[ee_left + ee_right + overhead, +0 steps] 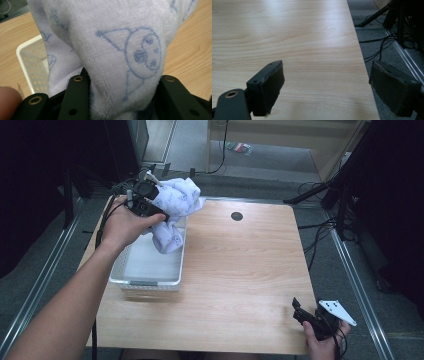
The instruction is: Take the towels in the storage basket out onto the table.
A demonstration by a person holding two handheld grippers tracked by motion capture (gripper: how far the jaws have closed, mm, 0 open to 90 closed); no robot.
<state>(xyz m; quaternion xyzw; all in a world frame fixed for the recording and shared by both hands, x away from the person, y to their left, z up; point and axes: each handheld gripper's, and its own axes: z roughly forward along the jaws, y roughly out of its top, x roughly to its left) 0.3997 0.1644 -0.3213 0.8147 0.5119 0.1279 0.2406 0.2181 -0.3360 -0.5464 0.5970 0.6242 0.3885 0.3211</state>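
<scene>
While the right gripper (305, 312) idles at the lower right of the high view with its jaws spread wide over bare wooden table (240, 270), the left gripper (145, 202) works at the upper left, its jaws pinching a thick fold of pale lilac towel (175, 205) printed with a cartoon face. The towel hangs bunched over the far end of the white perforated basket (150, 281), its lower folds dipping inside, probably so the cloth can be dropped in or lifted out.
</scene>
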